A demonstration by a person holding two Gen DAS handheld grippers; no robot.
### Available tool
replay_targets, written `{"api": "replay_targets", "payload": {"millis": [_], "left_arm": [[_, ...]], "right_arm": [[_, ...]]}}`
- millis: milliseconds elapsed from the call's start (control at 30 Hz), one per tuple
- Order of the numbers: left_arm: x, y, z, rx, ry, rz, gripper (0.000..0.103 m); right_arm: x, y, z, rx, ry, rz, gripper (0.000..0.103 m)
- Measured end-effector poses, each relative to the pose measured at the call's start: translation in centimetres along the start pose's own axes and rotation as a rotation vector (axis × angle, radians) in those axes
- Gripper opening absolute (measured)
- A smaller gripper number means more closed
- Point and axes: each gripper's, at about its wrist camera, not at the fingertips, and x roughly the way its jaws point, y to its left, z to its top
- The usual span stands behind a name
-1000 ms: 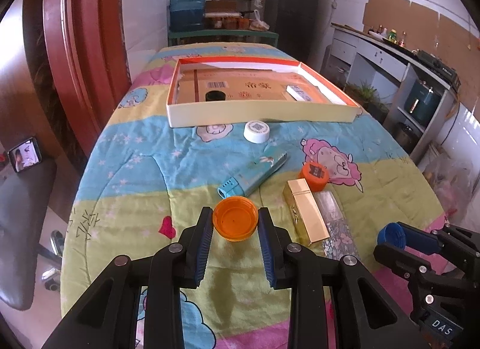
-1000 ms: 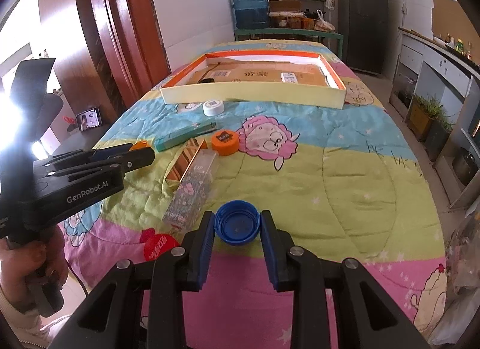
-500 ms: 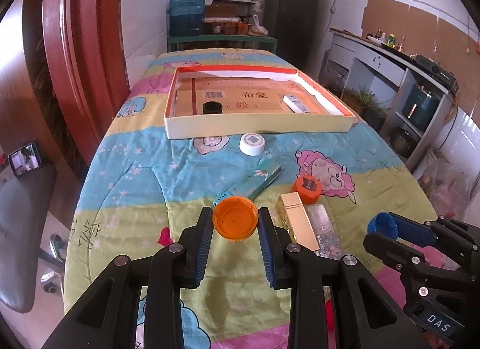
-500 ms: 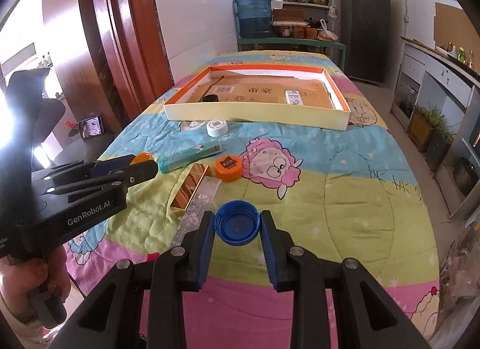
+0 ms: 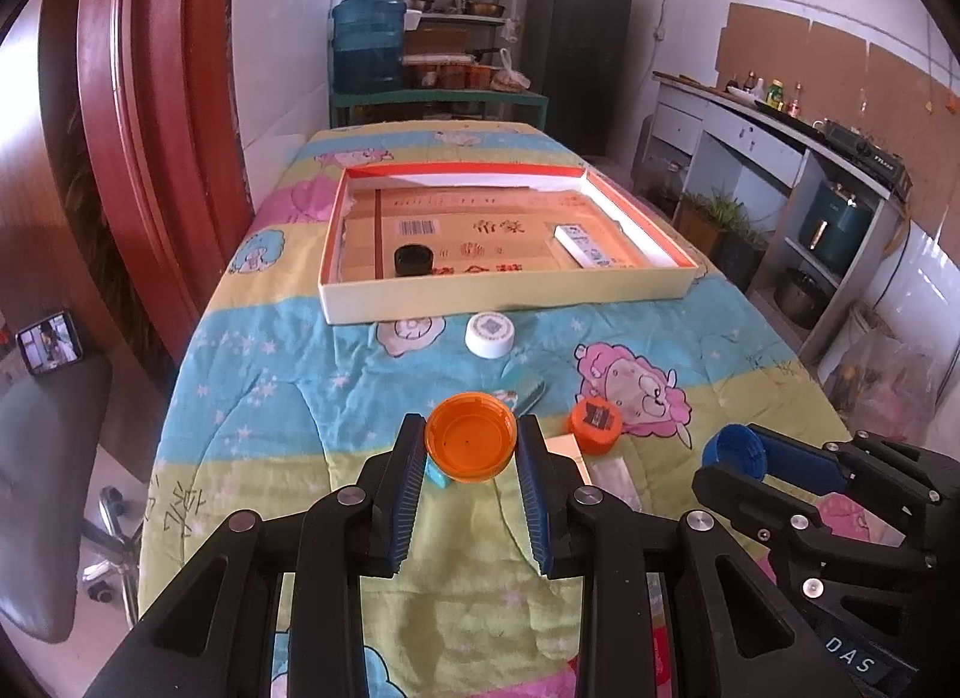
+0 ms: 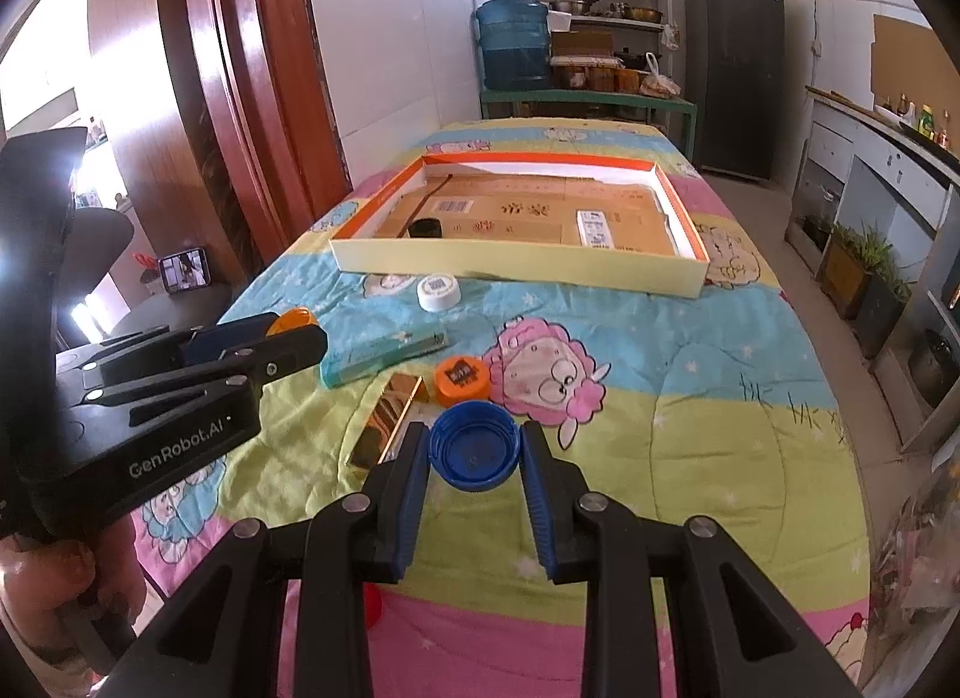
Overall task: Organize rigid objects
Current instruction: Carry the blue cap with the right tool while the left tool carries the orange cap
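Overhead, cartoon quilt (image 5: 288,374) covering table; kitchen (image 5: 780,122) beyond.

Colours on your bench

Your black left claw (image 5: 471,452) grips an orange cap (image 5: 471,446), your right claw (image 6: 474,455) a blue cap (image 6: 474,453); the pastel cartoon-sheep quilt (image 6: 690,398) carries a cream, orange-lined tray (image 5: 510,299).

Shallow cardboard box with orange inner rim (image 5: 336,254), lower in the left wrist frame than a second ago, from the upper third toward the middle. Teal rectangular carton (image 6: 384,355), formerly plain at centre of the left view, now mostly hidden behind the round orange plastic cap (image 5: 471,437). Gold rectangular box (image 6: 390,416), now partly covered by the round blue plastic cap (image 6: 474,446) in the right wrist view.
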Motion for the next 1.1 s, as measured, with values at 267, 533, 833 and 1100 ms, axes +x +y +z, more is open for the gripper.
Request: {"api": "replay_targets", "payload": {"millis": [267,533,833,1100], "left_arm": [[-0.1,0.0,1.4,0.006,-0.018,-0.004,0.031],[0.2,0.4,3.5,-0.004,-0.034,-0.007,0.031],[1.1,1.2,6.2,-0.015,-0.047,0.000,0.031],[2.5,1.9,8.0,-0.025,-0.049,-0.005,0.031]], "right_arm": [[0.1,-0.1,1.1,0.003,-0.012,0.014,0.031],[0.7,-0.4,3.1,-0.002,-0.017,0.022,0.031],[2.3,-0.9,5.7,-0.005,-0.011,0.040,0.031],[3.6,-1.7,7.5,-0.007,-0.005,0.044,0.031]]}}
